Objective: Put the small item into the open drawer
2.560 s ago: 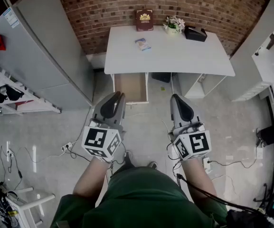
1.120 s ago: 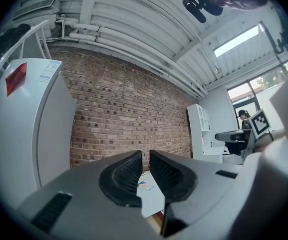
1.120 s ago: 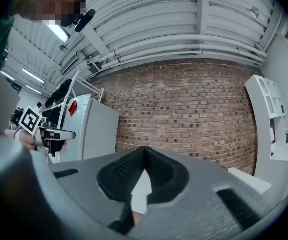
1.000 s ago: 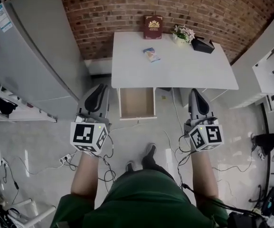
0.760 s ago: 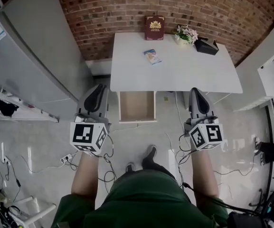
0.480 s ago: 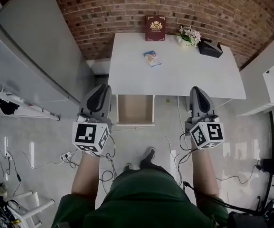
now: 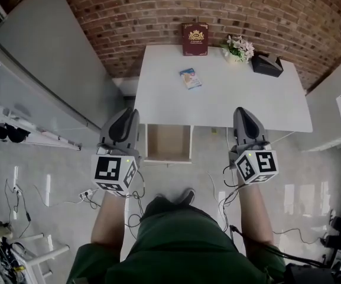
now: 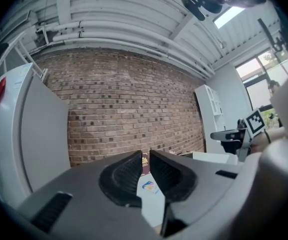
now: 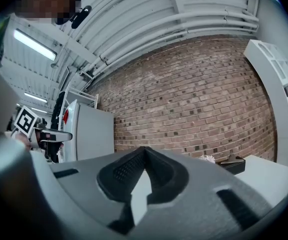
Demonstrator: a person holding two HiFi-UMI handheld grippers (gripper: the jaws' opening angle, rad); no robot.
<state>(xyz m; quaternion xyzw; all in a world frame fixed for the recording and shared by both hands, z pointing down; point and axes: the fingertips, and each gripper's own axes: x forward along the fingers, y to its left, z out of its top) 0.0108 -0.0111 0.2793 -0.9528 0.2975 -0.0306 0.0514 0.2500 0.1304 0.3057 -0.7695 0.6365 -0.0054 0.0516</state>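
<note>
- Small item (image 7: pixel 190 78) lies on the white table (image 7: pixel 247 99), ahead and between both grippers; open drawer (image 7: pixel 169 142) under the near edge
- Left gripper (image 7: pixel 129 114) barely ajar, empty; right gripper (image 7: pixel 241 112) closed, empty; neither looks clearly nearer

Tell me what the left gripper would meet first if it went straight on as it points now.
Probably the white table: the left gripper aims at its near left edge. Height is unclear, so it might pass over toward the brick wall.
</note>
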